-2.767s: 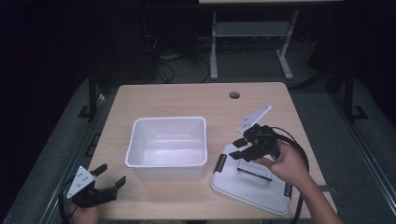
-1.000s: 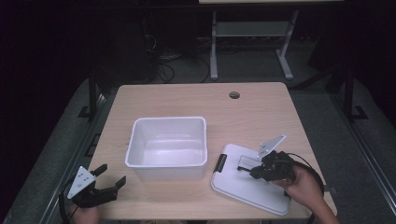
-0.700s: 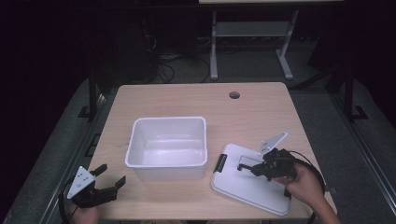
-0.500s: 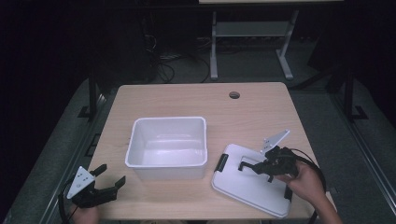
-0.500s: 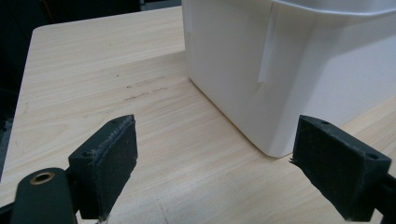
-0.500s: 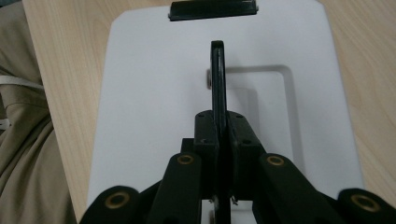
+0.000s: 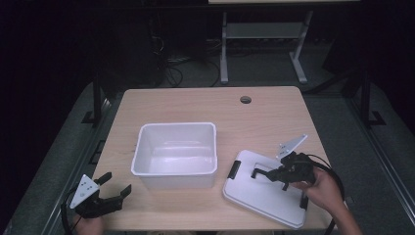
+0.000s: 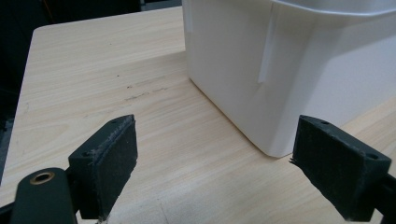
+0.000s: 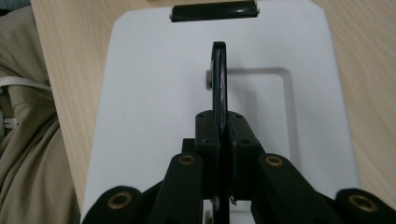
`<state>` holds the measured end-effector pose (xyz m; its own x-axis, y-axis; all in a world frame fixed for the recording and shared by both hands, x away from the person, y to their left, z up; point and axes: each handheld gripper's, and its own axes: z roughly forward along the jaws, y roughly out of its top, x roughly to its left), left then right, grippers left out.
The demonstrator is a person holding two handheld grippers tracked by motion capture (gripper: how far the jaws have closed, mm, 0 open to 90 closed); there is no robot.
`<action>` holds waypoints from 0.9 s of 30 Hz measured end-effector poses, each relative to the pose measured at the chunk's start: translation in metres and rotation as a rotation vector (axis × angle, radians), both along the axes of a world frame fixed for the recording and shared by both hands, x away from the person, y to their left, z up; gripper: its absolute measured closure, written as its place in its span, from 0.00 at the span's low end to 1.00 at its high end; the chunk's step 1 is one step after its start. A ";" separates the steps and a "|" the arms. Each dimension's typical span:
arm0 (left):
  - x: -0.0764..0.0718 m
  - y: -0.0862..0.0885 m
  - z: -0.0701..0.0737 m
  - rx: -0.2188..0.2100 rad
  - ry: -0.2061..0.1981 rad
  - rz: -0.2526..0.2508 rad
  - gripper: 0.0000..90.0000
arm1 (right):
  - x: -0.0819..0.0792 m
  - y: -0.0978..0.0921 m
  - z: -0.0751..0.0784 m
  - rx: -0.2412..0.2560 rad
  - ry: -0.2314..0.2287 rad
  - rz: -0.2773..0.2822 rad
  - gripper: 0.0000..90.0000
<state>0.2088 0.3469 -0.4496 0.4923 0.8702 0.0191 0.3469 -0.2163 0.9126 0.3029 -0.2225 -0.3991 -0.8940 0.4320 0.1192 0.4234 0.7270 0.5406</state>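
The high view shows us the white lid [image 7: 266, 196] lying flat on the table [image 7: 195, 105] at its near right corner, just to the right of the white tub [image 7: 176, 154], and our right gripper [image 7: 274, 174] is down on it. In the right gripper view our jaws are pinched tight on the lid's black handle [image 9: 219, 70], which stands upright on edge. Our left gripper [image 7: 110, 191] rests at the table's near left corner with its jaws spread wide and holding nothing, close to the tub's corner.
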 end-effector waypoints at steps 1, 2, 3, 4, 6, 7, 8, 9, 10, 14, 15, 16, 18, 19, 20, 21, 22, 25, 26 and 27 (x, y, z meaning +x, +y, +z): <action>0.000 0.000 0.000 -0.001 0.000 0.000 0.14 | 0.000 0.000 0.000 0.000 0.000 0.000 0.94; 0.000 0.000 0.000 0.000 0.000 0.001 0.14 | 0.000 0.000 0.001 0.001 -0.002 0.000 0.94; 0.000 0.000 0.000 -0.001 -0.001 0.001 0.14 | -0.001 -0.001 0.003 0.001 -0.005 0.003 0.94; 0.000 0.000 0.000 -0.001 -0.001 0.000 0.14 | -0.001 -0.002 0.005 0.000 -0.005 0.004 0.94; 0.000 0.000 0.000 -0.002 -0.001 0.001 0.14 | -0.003 -0.003 0.010 0.001 -0.018 0.002 0.94; 0.000 0.000 0.000 -0.001 -0.001 0.001 0.14 | -0.003 -0.004 0.011 0.004 -0.015 0.002 0.94; 0.000 0.000 0.000 -0.001 -0.001 0.001 0.14 | -0.003 -0.004 0.011 0.004 -0.015 0.002 0.94; 0.000 0.000 0.000 0.000 -0.001 0.001 0.14 | -0.004 -0.004 0.013 0.005 -0.018 0.000 0.94; 0.000 0.000 0.000 0.000 -0.001 0.001 0.14 | -0.004 -0.005 0.016 0.005 -0.024 0.001 0.94; 0.000 0.000 0.000 0.000 -0.001 0.002 0.14 | -0.006 -0.009 0.025 0.006 -0.035 -0.005 0.94; 0.000 0.000 0.000 0.000 -0.001 0.002 0.14 | -0.007 -0.010 0.027 0.007 -0.037 -0.004 0.94; 0.000 0.000 0.000 0.000 -0.001 0.001 0.14 | -0.008 -0.011 0.030 0.009 -0.039 -0.007 0.94; 0.000 0.000 0.000 -0.001 -0.001 0.002 0.14 | -0.009 -0.013 0.035 0.008 -0.046 -0.010 0.94; 0.000 0.000 0.000 -0.001 -0.001 0.002 0.14 | -0.010 -0.013 0.037 0.006 -0.047 -0.012 0.94; 0.000 0.000 0.000 -0.001 -0.001 0.002 0.14 | -0.010 -0.014 0.040 0.008 -0.049 -0.012 0.94; 0.000 0.000 0.000 -0.001 -0.001 0.002 0.14 | -0.011 -0.015 0.043 0.009 -0.053 -0.012 0.94; 0.000 0.000 0.000 0.000 -0.001 0.001 0.14 | -0.012 -0.016 0.047 0.006 -0.058 -0.014 0.94; 0.000 0.000 0.000 -0.001 -0.001 0.001 0.14 | -0.013 -0.017 0.054 0.007 -0.062 -0.011 0.94; 0.000 0.000 0.000 0.002 -0.001 0.001 0.14 | -0.014 -0.018 0.057 0.004 -0.066 -0.011 0.94; 0.000 0.000 0.000 0.002 -0.001 0.001 0.14 | -0.015 -0.018 0.060 0.004 -0.067 -0.012 0.94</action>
